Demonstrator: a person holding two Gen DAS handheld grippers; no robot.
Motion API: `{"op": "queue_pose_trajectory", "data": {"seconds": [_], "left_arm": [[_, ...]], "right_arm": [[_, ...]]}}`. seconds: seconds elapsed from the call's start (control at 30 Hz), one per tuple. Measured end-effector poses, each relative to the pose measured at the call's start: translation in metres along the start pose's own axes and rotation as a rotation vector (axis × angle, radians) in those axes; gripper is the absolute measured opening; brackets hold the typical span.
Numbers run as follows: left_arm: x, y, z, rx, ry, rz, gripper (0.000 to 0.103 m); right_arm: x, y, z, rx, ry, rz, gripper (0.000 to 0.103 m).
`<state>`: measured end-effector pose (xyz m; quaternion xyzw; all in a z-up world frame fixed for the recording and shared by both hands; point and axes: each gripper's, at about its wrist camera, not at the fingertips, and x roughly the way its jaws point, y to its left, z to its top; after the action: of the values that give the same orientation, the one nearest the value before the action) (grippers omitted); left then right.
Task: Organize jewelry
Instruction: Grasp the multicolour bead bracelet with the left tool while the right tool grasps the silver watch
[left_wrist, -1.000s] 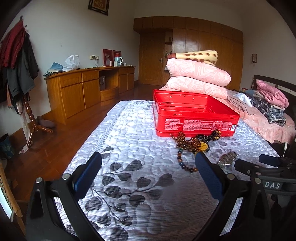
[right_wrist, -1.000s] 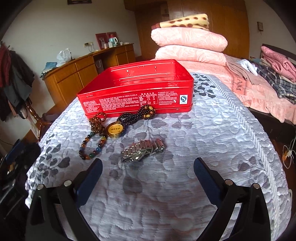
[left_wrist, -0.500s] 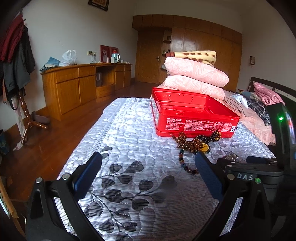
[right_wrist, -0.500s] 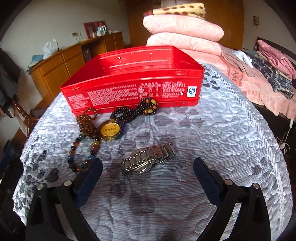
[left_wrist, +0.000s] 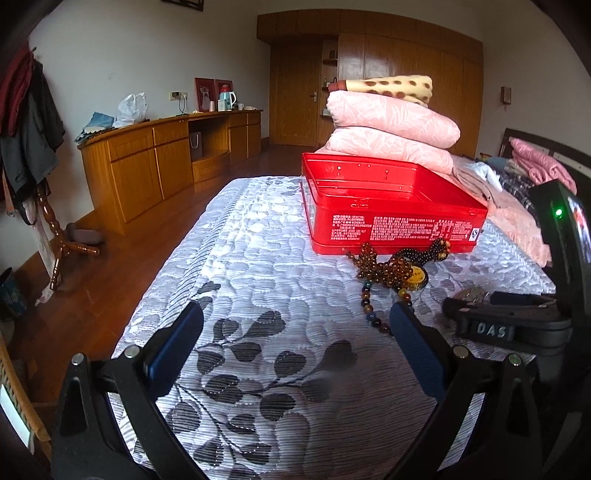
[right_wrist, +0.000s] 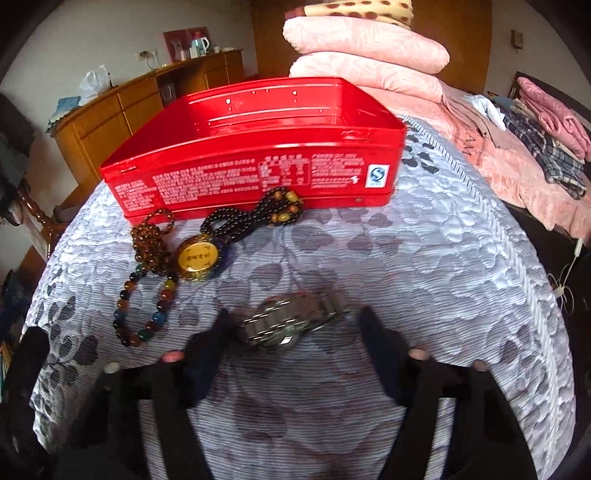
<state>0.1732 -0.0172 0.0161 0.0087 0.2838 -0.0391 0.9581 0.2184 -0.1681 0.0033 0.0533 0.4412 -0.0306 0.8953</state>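
You work in a bedroom with a wooden floor, and your surface is a bed under a grey quilted cover (left_wrist: 258, 258) with dark leaf shapes. This cover is soft, so I think small things sink a little into it and will not roll. Behind it you have a long wooden cabinet (left_wrist: 155, 162) on the wall, a coat stand (left_wrist: 33, 147) with hanging clothes, and a pile of pink pillows (left_wrist: 391, 129).

The red tin box (right_wrist: 258, 147) stands open near the far end of the cover, with no lid on it, probably so the jewelry can go directly inside. The pieces lie in one group just in front of its near wall: a dark bead necklace (right_wrist: 255, 214) with a gold pendant (right_wrist: 195, 258), a brown bead string (right_wrist: 151, 243) and a multicolour bead bracelet (right_wrist: 144, 310). The metal watch (right_wrist: 291, 321) lies a little apart from them, nearer to you.

Your right gripper (right_wrist: 291, 332) is low over the cover and its fingers are spread, one on each side of the watch; they do not pinch it yet. This view is blurred, so contact is hard to judge. Your left gripper (left_wrist: 295, 328) is also spread wide and holds nothing; it hovers over bare cover to the left, probably to keep out of the way.
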Motion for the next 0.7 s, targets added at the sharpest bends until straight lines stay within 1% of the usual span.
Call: {"op": "queue_pose_trajectory", "data": {"seconds": [0.1,0.13,0.17,0.23,0.37,0.57,0.67,0.7], "left_arm": [[0.001,-0.005,0.001,0.015,0.004,0.003,0.098],[0.001,-0.007,0.002,0.016,0.008,-0.005,0.098],[0.003,-0.010,0.004,0.013,0.013,-0.022,0.098],[0.006,-0.015,0.007,0.007,0.026,-0.041,0.098],[0.023,-0.032,0.014,-0.004,0.096,-0.103,0.098],[0.052,-0.053,0.015,0.002,0.223,-0.101,0.097],[0.060,-0.055,0.014,-0.013,0.258,-0.100,0.096],[0.059,-0.055,0.014,-0.025,0.252,-0.099,0.093]], "right_arm": [[-0.003,-0.007,-0.001,-0.030,-0.002,0.021,0.051],[-0.003,-0.009,-0.002,-0.039,-0.001,0.018,0.046],[-0.004,-0.011,-0.003,-0.043,-0.001,0.021,0.044],[-0.005,-0.015,-0.004,-0.044,0.002,0.035,0.044],[-0.007,-0.019,-0.006,-0.058,0.005,0.054,0.044],[-0.010,-0.027,-0.008,-0.060,0.005,0.090,0.044],[-0.010,-0.029,-0.008,-0.063,0.000,0.103,0.044],[-0.010,-0.029,-0.008,-0.064,-0.001,0.107,0.044]]}}
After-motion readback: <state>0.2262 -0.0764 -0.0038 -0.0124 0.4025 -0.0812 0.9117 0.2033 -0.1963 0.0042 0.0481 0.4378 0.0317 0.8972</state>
